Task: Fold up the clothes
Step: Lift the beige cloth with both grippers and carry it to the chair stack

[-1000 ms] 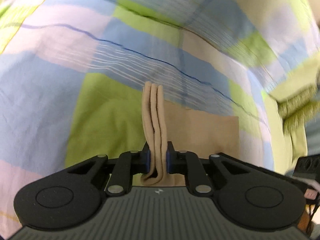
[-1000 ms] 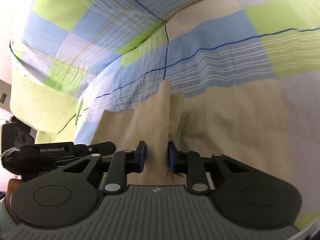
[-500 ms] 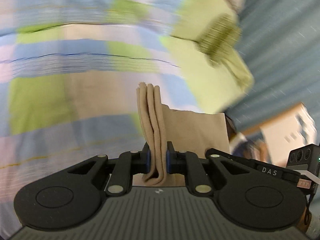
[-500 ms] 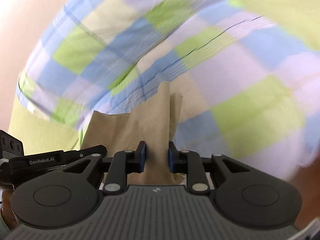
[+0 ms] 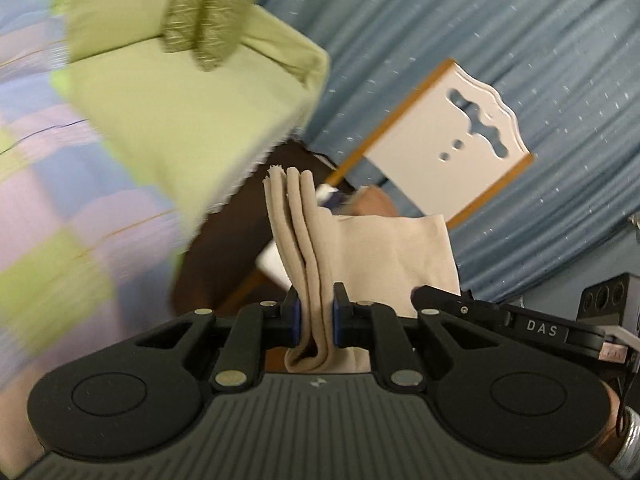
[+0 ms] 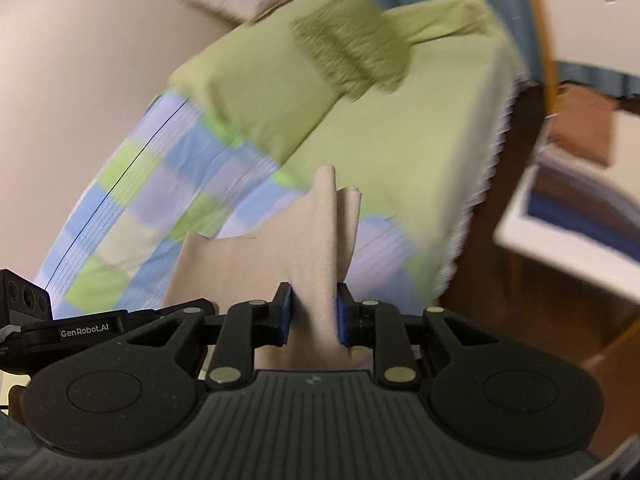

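Observation:
A beige folded garment (image 5: 304,240) hangs between my two grippers, lifted clear of the bed. My left gripper (image 5: 314,316) is shut on a bunched stack of several folds at one end. My right gripper (image 6: 310,314) is shut on the other end of the same garment (image 6: 316,240), where a fold stands up between the pads. The right gripper also shows in the left wrist view (image 5: 520,320), and the left gripper in the right wrist view (image 6: 80,332), close beside each other. The cloth spans flat between them.
The bed carries a checked blue, green and lilac sheet (image 6: 132,216) and a lime-green cover (image 6: 380,152) with an olive fringed cushion (image 6: 352,52). A white chair back (image 5: 448,136) stands before blue curtains (image 5: 520,40). Dark wood floor (image 6: 500,280) lies beside the bed.
Both grippers have lifted the garment off the sheet and swung upward and sideways, from facing the bed surface to facing the bed's end, chair and curtains. Both grips are unchanged.

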`<state>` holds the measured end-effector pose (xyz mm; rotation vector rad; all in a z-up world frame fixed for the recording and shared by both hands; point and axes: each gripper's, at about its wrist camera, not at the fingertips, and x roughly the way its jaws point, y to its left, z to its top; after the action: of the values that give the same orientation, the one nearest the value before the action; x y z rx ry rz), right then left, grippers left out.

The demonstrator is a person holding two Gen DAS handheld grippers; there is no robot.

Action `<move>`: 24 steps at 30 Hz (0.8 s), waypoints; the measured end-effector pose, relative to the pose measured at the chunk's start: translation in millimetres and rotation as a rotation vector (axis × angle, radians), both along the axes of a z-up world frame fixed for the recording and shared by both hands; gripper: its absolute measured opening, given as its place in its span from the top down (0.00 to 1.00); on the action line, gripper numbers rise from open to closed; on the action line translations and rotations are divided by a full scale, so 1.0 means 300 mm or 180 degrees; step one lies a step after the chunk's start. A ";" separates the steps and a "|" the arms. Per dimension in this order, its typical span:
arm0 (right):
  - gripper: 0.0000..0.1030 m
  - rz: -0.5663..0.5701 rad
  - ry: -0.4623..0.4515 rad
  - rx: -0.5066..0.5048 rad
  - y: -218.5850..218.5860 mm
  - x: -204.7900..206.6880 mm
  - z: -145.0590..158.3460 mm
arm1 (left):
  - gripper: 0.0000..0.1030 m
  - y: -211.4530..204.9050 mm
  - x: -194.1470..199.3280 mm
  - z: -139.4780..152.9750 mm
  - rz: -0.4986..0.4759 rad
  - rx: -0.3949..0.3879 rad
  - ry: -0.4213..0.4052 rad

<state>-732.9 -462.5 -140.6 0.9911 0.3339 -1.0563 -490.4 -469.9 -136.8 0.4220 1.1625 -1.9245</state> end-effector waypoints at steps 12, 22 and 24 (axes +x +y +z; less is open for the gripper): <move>0.81 0.0100 0.0325 -0.0009 -0.239 -0.755 0.090 | 0.86 -0.255 -0.665 0.002 0.0093 0.0093 -0.0044; 0.81 -0.0202 0.0402 -0.0001 -0.366 -0.962 0.070 | 0.86 -0.519 -0.946 -0.004 -0.0302 0.0154 -0.0151; 0.81 -0.0246 0.0424 -0.0027 -0.387 -1.011 0.071 | 0.86 -0.540 -0.996 0.015 -0.0278 0.0129 -0.0155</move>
<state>-1036.0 -578.5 -119.2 0.9341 0.4022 -1.1960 -789.3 -631.8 -132.3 0.5465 1.1704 -1.9569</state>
